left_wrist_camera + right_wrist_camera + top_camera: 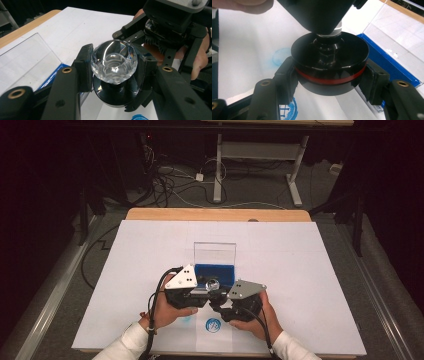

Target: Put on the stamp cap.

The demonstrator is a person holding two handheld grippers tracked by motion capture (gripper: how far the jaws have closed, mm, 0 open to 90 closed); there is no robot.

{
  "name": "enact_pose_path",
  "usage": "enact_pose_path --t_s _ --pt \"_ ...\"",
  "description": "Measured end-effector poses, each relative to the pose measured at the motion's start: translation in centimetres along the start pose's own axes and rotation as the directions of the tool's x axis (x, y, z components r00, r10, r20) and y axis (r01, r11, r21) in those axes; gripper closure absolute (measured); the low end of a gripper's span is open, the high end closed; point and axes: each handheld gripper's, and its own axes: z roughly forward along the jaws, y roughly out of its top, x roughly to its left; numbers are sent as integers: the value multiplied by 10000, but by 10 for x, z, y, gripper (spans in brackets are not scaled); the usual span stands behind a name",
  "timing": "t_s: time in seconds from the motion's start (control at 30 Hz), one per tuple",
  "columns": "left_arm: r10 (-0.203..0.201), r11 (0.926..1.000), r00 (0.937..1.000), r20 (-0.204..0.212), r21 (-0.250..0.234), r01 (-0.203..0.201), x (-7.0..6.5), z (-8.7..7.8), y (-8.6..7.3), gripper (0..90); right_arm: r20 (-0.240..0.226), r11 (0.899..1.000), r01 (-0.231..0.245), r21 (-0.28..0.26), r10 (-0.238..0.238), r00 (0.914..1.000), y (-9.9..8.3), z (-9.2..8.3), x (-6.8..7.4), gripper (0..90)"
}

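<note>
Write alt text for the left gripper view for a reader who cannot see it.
The left gripper is shut on a clear faceted crystal ball seated on a black round base. Beyond it, the right gripper and the hand that holds it reach in over the white table sheet; a clear lid stands at left.

Box mid-table on paper sheet, lid upright at far side. Just near it, crystal knob on base, between left gripper and right gripper. Round stamp nearer still.
</note>
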Motion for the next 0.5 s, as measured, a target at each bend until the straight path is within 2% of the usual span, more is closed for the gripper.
enact_pose_path --t_s 0.13,0.37,0.5 --pt "-257 9996 9995 179 -115 259 4 -1 -1 546 -117 9999 -97 -115 95 9999 -1 0 -1 385" --pt "-452 9988 9981 408 -151 458 7 -2 -2 546 -311 9999 -82 -141 77 9995 -1 -1 -1 386" --pt "-640 9977 9959 637 -193 653 10 -2 -3 547 -223 10000 8 -33 -9 9998 0 -4 0 387"
